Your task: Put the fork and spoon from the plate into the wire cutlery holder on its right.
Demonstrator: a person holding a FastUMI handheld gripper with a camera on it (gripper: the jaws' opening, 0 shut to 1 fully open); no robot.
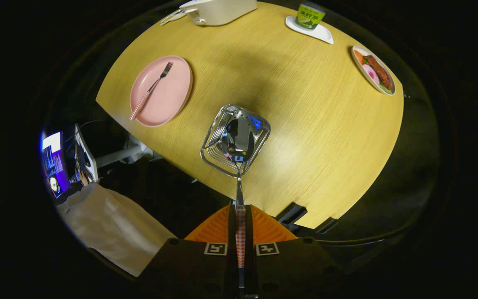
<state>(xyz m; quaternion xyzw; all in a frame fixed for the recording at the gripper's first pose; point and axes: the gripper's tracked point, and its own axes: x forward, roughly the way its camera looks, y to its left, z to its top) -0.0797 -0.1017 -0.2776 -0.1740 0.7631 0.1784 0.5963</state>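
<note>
- Right now your spoon (239, 139) hangs bowl-down over the wire cutlery holder (216, 155), its bowl within the holder's open top as seen from above; whether it touches the wire you cannot tell.
- Its red-and-white checked handle runs back between the orange fingers (216, 230) of your tool (240, 226), which are closed tight on it from both sides.
- Your holder stands on the table (305, 124) near its close edge, just ahead of the fingers.
- Your fork (152, 89) lies on the pink plate (176, 97), tines pointing away from you, its checked handle reaching out over the plate's near rim.
- That plate sits to the left of the holder and well apart from it.
- Beyond, at the table's far edge, you have a white appliance (218, 10) and a green cup (310, 15) standing on a small white tray (322, 33).
- Off to the right, near the table's edge, a plate of food (374, 70) rests well clear of the holder.
- Below the table's left edge you can see a white sleeve (106, 224) and a lit screen (54, 162).
</note>
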